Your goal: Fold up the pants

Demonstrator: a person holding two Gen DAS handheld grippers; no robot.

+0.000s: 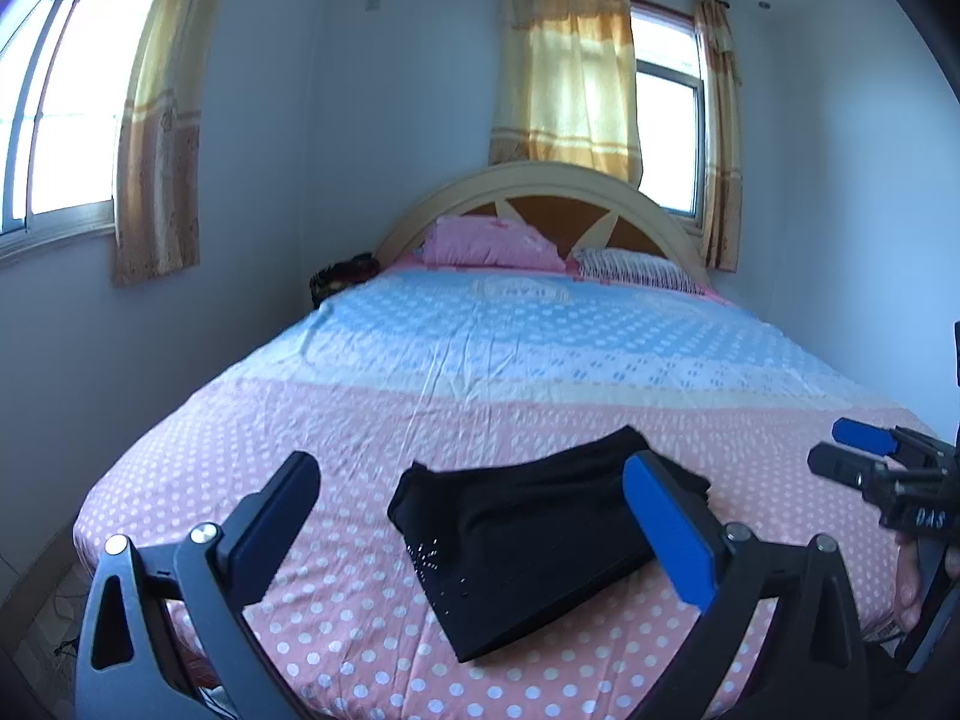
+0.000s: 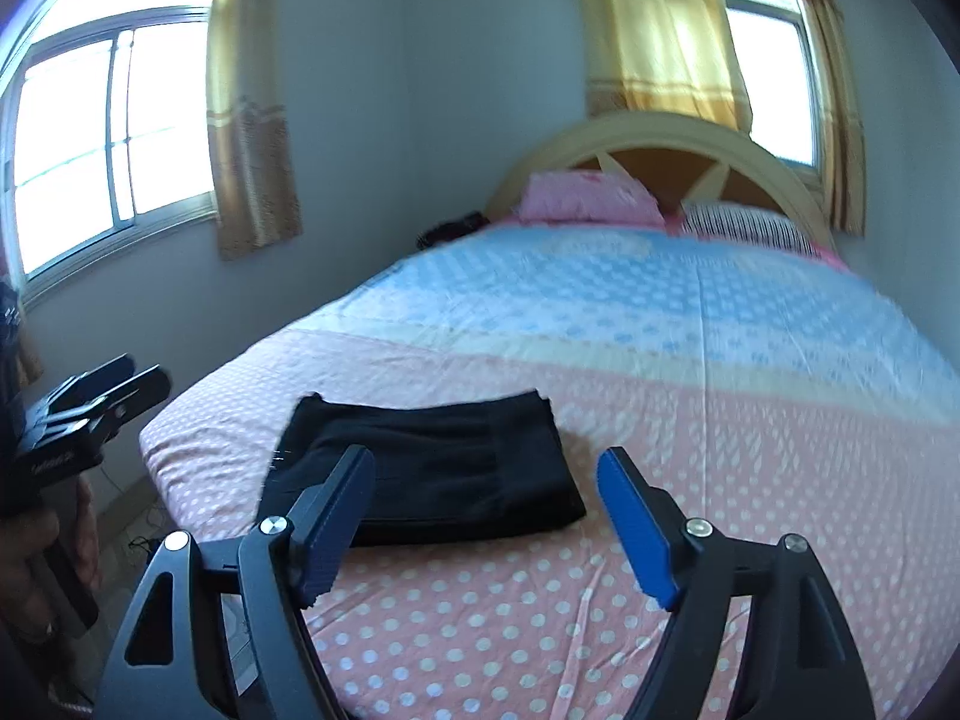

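Lying folded near foot of bed point(image 1: 372, 396): black pants point(image 1: 540, 540), compact rectangle. Left gripper point(image 1: 474, 516) & right gripper point(image 2: 486, 504): both spread wide, empty, above cloth. Risk: a finger snagging the top layer could drag the fold open; slack fabric shifts easily.

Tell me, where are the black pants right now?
The folded black pants lie flat on the pink polka-dot end of the bedsheet, near the foot of the bed, far from the pillows. Both grippers hang open above them, touching nothing.
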